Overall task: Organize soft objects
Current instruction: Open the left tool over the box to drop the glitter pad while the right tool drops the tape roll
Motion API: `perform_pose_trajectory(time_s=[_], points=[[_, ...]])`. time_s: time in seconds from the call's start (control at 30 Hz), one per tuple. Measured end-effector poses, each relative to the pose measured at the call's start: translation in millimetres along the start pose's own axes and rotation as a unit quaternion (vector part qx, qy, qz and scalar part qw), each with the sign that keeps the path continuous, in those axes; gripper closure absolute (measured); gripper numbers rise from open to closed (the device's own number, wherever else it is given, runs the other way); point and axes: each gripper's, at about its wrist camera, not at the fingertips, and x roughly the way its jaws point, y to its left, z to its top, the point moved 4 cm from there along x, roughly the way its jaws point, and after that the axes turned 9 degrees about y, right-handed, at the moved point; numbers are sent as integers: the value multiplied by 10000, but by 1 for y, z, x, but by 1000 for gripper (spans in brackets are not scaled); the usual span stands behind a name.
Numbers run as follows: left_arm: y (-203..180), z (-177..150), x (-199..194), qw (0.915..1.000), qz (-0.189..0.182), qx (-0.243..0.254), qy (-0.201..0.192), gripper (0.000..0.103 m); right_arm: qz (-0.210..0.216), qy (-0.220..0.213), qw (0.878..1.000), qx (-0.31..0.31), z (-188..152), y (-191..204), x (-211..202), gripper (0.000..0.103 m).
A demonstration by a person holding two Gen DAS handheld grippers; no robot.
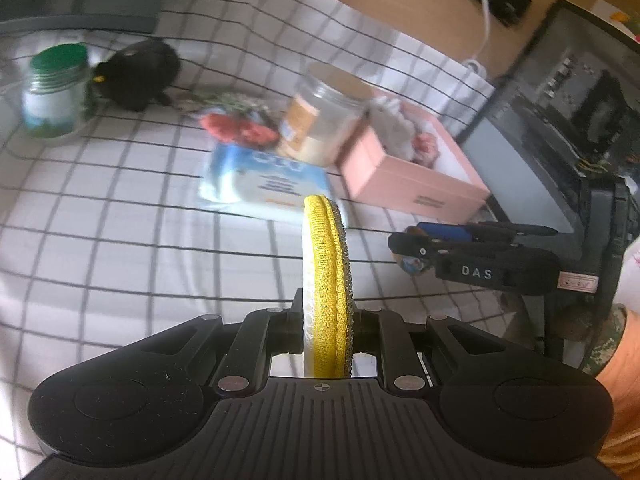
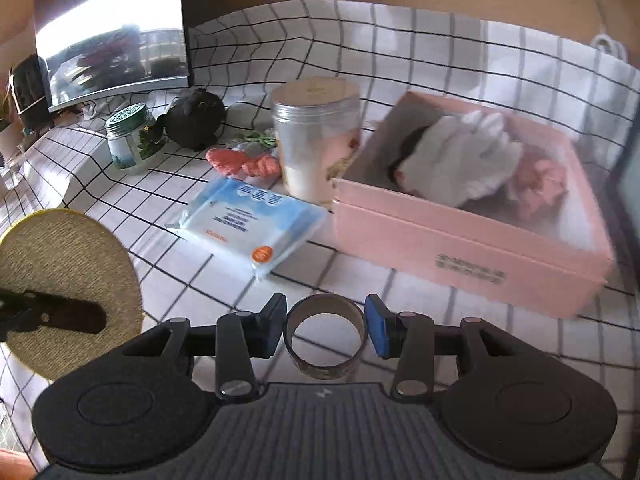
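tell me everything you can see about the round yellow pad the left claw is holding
The round yellow scouring pad is a flat disc with a yellow knitted rim, a coarse glittery face on one side and a white mesh layer on the other. It stands on edge, clamped between the fingers of the left claw, lifted off the checked tablecloth. From the right wrist view its broad woven face shows, with one black finger across it.

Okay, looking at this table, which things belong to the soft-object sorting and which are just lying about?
Part of the job:
- yellow round pad, clamped in the left gripper
- pink box holding a white glove
- red knitted pieces
- black plush toy

Just lying about:
- green-lidded jar
- tall jar
- wipes pack
- cardboard ring between the right gripper's open jaws
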Motion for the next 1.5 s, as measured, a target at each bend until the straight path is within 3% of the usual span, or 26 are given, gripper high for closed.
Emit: perform_pose_trajectory(time_s=[0.3,0.43,0.63,0.87,1.03,1.07,1.13,1.2,1.23,1.4,1.5], points=[[-40,1,20,9956,-441,717,399,85,-625,-339,9975,31,-19,-15,-58,60],[-58,13,22,9924,-594,1002,398,85,-876,-570,9944,166,-24,-25,-87,60],[-78,71,23,9907,-856,1057,11,86,-1172,-850,9887,376,-31,-40,-116,60],[-129,169,53,9852,-1015,1318,-406,85,-1385,-810,9841,764,-42,-53,-115,60],[-146,216,106,9838,-1628,749,5,84,-1526,-743,9821,811,-47,-54,-115,60],[-144,217,118,9855,-1543,711,31,84,-1548,-721,9820,805,-49,-55,-115,60],[-140,215,143,9936,-802,792,82,84,-1587,-650,9819,809,-49,-58,-112,60],[-135,210,155,9951,-92,981,-32,84,-1599,-598,9819,823,-48,-62,-109,60],[-131,210,156,9947,62,1012,-146,84,-1605,-590,9818,821,-46,-64,-107,60],[-103,210,115,9954,-10,477,-829,84,-1461,-747,9829,838,-14,-78,-100,60],[-91,202,76,9906,44,518,-1266,84,-1480,-985,9813,744,21,-87,-95,60]])
